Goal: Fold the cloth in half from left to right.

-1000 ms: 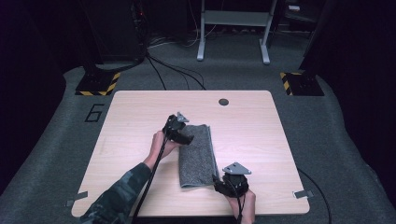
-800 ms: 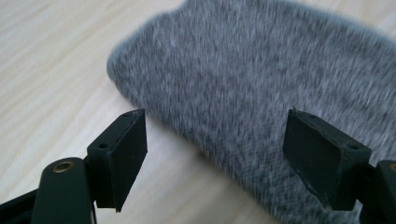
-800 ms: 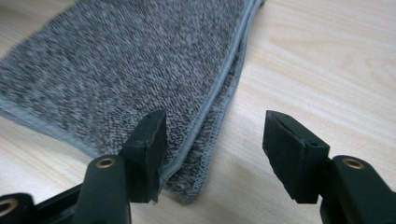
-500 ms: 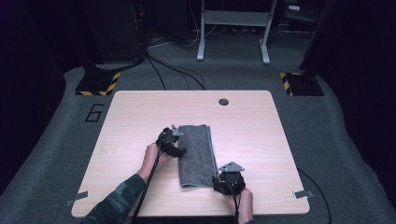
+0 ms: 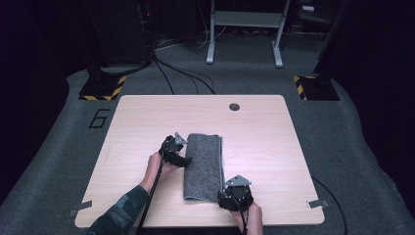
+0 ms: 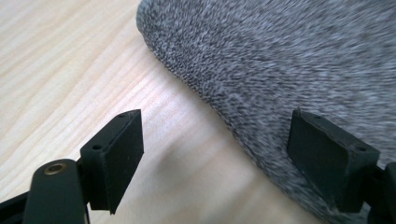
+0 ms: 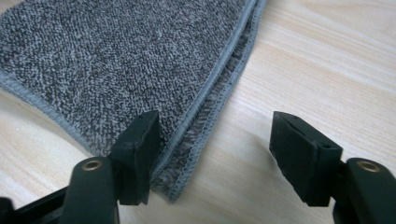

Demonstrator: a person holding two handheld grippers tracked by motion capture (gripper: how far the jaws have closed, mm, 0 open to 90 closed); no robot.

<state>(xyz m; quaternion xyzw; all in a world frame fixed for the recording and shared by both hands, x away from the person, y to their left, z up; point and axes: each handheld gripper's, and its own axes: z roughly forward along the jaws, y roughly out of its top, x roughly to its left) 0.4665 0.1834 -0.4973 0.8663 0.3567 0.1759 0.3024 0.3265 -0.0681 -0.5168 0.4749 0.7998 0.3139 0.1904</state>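
A folded grey towel [image 5: 203,164] lies lengthwise in the middle of the wooden table [image 5: 137,117]. My left gripper [image 5: 185,159] is at the towel's left folded edge, open, with one jaw over the wood and the other over the towel [image 6: 289,60]. At the towel's near right corner sits my right gripper [image 5: 230,192], open too. In the right gripper view the hemmed corner of the towel [image 7: 140,60] lies between and just ahead of the jaws, its layers slightly offset. Nothing is gripped.
A round cable hole [image 5: 234,106] is near the table's far edge. Beyond the table are a white stand [image 5: 244,29], cables and yellow-black striped bases [image 5: 102,88] on grey carpet. Bare wood [image 5: 274,147] lies on both sides of the towel.
My left gripper has drawn back toward the near side along the towel's left edge. The right gripper has shifted slightly left toward the towel's near corner.
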